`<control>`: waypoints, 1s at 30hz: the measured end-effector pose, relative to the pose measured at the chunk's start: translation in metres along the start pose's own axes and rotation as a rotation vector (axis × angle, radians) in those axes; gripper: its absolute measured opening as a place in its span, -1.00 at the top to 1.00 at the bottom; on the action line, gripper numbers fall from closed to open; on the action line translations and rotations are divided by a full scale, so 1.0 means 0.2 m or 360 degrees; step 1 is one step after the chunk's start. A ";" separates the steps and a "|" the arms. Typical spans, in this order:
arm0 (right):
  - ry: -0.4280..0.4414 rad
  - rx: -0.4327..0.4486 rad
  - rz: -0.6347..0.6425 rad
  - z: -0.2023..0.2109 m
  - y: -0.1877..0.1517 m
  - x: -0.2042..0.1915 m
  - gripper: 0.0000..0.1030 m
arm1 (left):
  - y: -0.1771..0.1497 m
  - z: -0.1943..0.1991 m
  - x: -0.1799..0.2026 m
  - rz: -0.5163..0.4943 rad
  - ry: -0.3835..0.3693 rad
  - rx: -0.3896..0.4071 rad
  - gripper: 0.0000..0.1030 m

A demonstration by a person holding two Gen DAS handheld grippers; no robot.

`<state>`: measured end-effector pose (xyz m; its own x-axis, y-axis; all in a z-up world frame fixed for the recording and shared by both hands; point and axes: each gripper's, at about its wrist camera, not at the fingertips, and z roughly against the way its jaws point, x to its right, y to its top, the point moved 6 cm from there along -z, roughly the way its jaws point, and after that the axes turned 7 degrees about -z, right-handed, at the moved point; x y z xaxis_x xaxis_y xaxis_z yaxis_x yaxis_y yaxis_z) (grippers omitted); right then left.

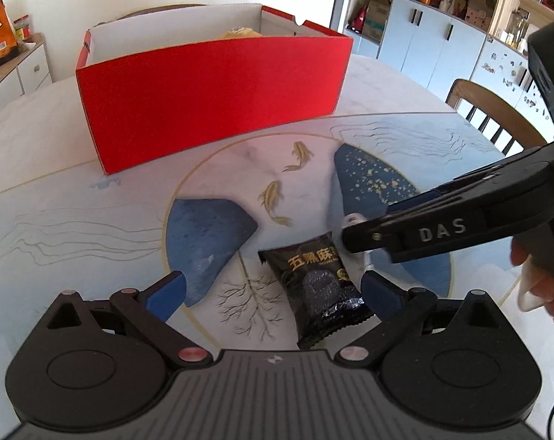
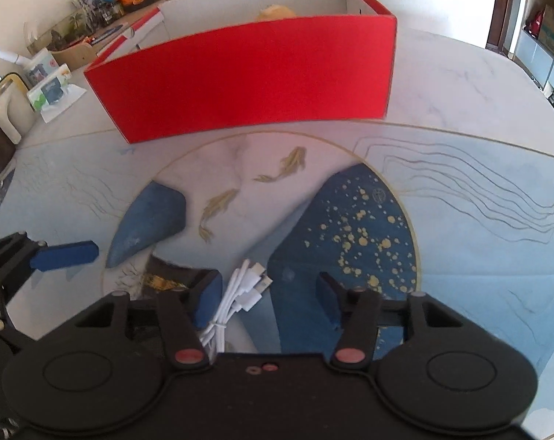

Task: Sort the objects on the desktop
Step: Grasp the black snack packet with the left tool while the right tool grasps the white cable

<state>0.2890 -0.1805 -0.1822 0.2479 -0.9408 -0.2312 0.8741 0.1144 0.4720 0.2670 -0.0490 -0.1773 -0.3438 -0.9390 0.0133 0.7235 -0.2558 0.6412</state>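
Two black handheld grippers are shown: the left gripper [image 1: 273, 293] and the right gripper [image 2: 266, 300], each fitted with blue finger pads [image 1: 167, 295], red-capped pivots [image 2: 189, 356] and round side discs. "DAS" lettering [image 1: 441, 230] is embossed on one side.

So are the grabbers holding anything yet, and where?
Nothing yet. The left gripper is open around the black snack packet; the right gripper is open around the white cable.

A matt red cardboard box [image 1: 214, 99] with a white paper-like lining stands on a smooth, glossy printed table [image 1: 405, 84]; a shiny black foil packet [image 1: 319, 286] and a smooth white plastic cable [image 2: 236, 300] lie nearby, beside matt black plastic grippers
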 end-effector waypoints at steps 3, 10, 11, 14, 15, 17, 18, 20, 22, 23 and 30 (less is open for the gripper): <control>-0.0052 0.0005 0.0079 0.01 -0.02 0.00 0.07 | -0.01 0.00 -0.01 -0.0035 0.0018 0.0002 -0.98; -0.0102 0.0029 0.0084 0.07 -0.04 0.07 0.01 | -0.01 0.01 -0.01 -0.0088 0.0013 0.0000 -0.98; -0.0102 0.0034 0.0067 0.09 -0.05 0.07 -0.05 | 0.00 0.01 0.00 -0.0102 -0.0002 0.0006 -0.98; -0.0109 0.0044 0.0015 0.13 -0.07 0.09 -0.11 | 0.02 0.01 0.03 -0.0156 -0.0036 0.0031 -0.98; -0.0110 0.0037 -0.0006 0.14 -0.08 0.09 -0.12 | 0.03 0.01 0.04 -0.0180 -0.0048 0.0033 -0.98; -0.0099 0.0016 -0.0050 0.14 -0.09 0.08 -0.13 | 0.03 -0.01 0.06 -0.0219 -0.0075 0.0029 -0.98; -0.0092 0.0004 -0.0070 0.14 -0.09 0.07 -0.13 | 0.03 -0.01 0.06 -0.0232 -0.0084 0.0024 -0.98; -0.0088 -0.0023 -0.0115 0.12 -0.10 0.06 -0.13 | 0.04 -0.03 0.06 -0.0241 -0.0105 0.0017 -0.96; -0.0074 -0.0038 -0.0169 0.11 -0.10 0.05 -0.13 | 0.04 -0.04 0.06 -0.0243 -0.0120 0.0008 -0.96; -0.0066 -0.0042 -0.0188 0.10 -0.10 0.05 -0.12 | 0.04 -0.04 0.06 -0.0239 -0.0129 0.0005 -0.96; -0.0070 -0.0060 -0.0071 0.05 -0.06 -0.01 0.31 | 0.05 -0.07 0.05 -0.0190 -0.0214 -0.0014 -0.57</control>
<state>0.2739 -0.1826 -0.1789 0.1904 -0.9582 -0.2135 0.8992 0.0829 0.4296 0.2791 -0.0651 -0.1814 -0.5040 -0.8628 0.0401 0.6776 -0.3662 0.6378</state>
